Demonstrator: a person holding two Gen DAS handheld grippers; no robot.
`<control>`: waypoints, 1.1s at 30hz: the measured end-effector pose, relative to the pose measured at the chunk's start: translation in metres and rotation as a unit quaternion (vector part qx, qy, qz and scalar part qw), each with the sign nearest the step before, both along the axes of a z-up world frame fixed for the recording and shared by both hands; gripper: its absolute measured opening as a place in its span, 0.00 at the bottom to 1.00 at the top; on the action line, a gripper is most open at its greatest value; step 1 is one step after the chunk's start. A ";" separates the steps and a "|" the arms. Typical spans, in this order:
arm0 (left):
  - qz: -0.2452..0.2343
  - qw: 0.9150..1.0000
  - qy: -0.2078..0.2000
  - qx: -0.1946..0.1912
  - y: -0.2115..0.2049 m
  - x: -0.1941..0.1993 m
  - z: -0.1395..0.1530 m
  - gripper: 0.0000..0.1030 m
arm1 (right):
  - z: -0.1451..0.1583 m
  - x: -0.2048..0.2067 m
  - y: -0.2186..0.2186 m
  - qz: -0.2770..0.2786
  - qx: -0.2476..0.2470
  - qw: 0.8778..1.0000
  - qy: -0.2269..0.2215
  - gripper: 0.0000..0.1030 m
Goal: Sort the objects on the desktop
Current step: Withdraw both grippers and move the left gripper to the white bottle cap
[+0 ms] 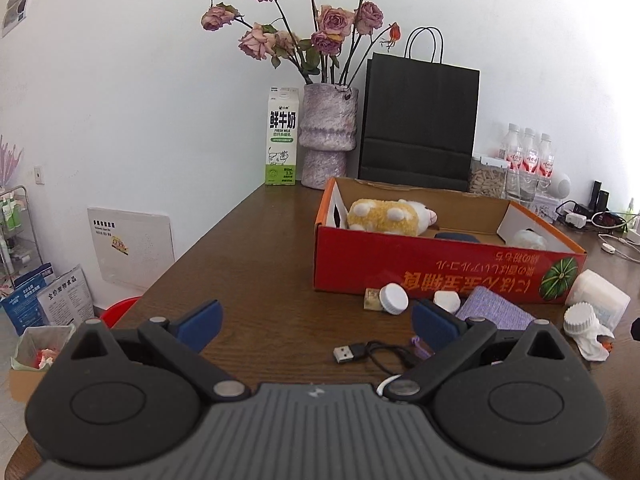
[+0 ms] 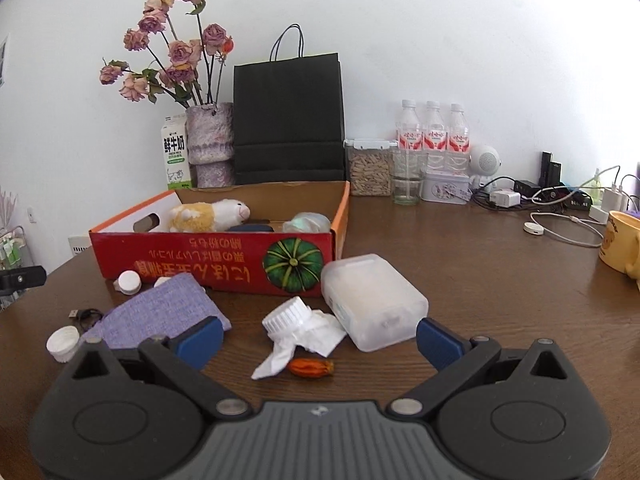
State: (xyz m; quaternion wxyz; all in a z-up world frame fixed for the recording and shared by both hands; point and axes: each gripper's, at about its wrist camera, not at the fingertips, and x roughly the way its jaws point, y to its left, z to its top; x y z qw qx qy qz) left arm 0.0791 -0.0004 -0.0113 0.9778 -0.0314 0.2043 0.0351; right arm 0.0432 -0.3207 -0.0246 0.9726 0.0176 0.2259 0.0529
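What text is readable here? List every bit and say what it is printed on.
"鲜牛奶" and "FRESH MILK": milk carton.
Red box: yellow characters printed upside down, beside a pumpkin picture; not reliably readable.
Water bottles: red labels, too blurred.
Floor packets, wall panel, small tin: print too small.

— The table point(image 2: 460, 264): dark wood, grained, with a slight sheen?
— Yes. The red box point(image 2: 216, 260) is printed cardboard, plain brown inside.
— The pouch point(image 2: 160, 312)?
— Lilac woven cloth, rough. The case point(image 2: 372, 300) beside it is frosted translucent plastic, smooth.
— And the gripper pads point(image 1: 200, 322)?
— Matt blue on black plastic arms.
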 end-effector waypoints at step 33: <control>-0.105 0.990 0.066 0.072 -0.032 0.004 -0.035 0.90 | -0.030 0.022 0.000 0.002 -0.019 0.997 0.079 1.00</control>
